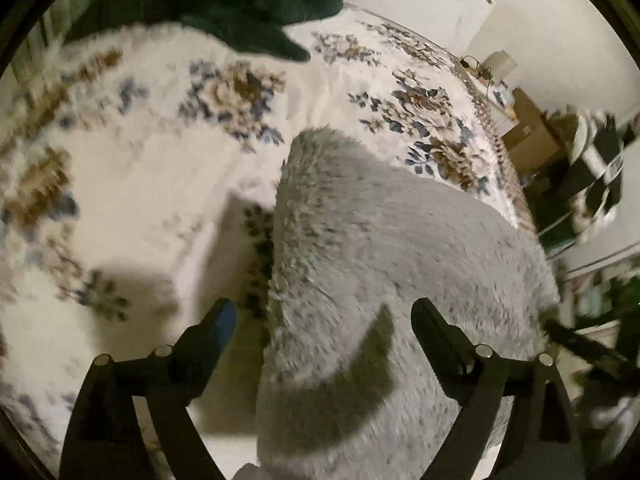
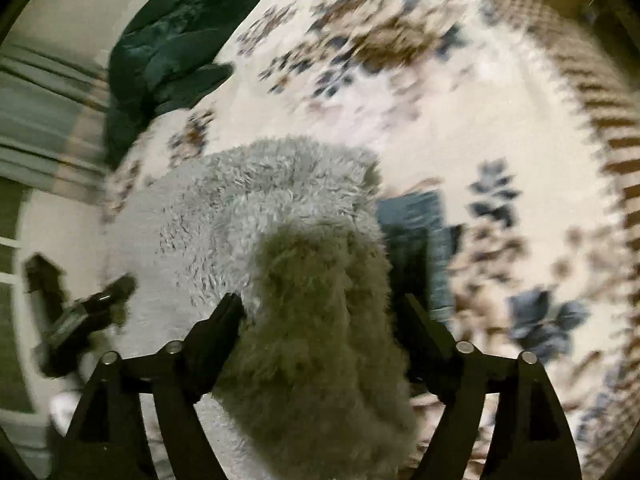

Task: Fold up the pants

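Note:
The pants are grey and fluffy [image 1: 400, 264] and lie on a floral bedspread [image 1: 140, 168]. In the left wrist view my left gripper [image 1: 324, 312] hovers over the pants' left edge with its jaws wide apart and nothing between the pads. In the right wrist view my right gripper [image 2: 320, 308] is open with a bunched fold of the grey pants [image 2: 316, 320] between its fingers; the pads do not press it. The left gripper shows at the lower left of that view [image 2: 80, 312].
A dark green garment [image 1: 256, 4] lies at the far end of the bed, also in the right wrist view [image 2: 176, 40]. A blue denim piece [image 2: 424, 240] lies right of the pants. Boxes [image 1: 528, 132] stand beyond the bed's right edge.

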Demonstrator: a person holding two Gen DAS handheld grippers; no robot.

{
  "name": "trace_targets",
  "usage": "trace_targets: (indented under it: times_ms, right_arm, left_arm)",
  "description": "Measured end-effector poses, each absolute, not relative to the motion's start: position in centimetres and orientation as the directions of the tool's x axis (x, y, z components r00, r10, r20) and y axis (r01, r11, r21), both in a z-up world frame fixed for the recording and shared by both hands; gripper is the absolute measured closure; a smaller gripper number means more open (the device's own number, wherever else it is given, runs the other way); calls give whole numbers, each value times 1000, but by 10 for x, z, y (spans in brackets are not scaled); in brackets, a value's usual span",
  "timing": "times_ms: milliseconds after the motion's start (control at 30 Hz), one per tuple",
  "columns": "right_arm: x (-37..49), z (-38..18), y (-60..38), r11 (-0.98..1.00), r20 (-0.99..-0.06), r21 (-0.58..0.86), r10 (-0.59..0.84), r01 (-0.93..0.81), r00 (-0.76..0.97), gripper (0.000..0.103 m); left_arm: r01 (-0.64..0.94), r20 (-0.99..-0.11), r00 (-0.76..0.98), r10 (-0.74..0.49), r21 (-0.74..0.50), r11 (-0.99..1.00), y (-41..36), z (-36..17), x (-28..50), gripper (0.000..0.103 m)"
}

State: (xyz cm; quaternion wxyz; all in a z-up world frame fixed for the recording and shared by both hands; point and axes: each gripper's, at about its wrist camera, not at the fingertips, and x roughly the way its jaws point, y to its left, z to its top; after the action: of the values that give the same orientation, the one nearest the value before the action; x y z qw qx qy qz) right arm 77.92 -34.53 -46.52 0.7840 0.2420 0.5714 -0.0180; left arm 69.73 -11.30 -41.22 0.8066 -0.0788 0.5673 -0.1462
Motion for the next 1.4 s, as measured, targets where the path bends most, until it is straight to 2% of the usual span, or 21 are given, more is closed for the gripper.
trace_targets:
  times_ms: [33,67,233,333,600,1033,1400]
  right_arm:
    - [774,-456,-341,901,-916,303,185,310,357,3]
    - [767,-446,-335,917,-921,244,117,315,373,2]
    - [723,-401,-307,945,-895,14,-133,326,425,1]
    - [686,-374,-289,943,-875,-52,-201,328,441,0]
    - [597,-302,-257,951,-850,-52,-202,304,487,0]
    - [425,-142,-223,966,-729,-21,-191,258,657,0]
    - [285,-21,-203,984,-620,18,-127,176,774,0]
  left_arm:
    - [156,-895,338,-293,-254,955,-115,-406,695,11]
    - [163,-896,358,-263,-218,962,-118,-399,687,8]
    - [165,-897,411,-164,-104,981,-127,-373,650,7]
    - [160,-885,445,-137,-72,984,-129,-350,621,7]
    - [146,-849,518,-107,-36,989,-136,-270,545,7]
    - [130,-766,635,-97,-17,991,-137,-142,392,7]
    - [72,-694,717,-58,-8,997,-125,-61,290,7]
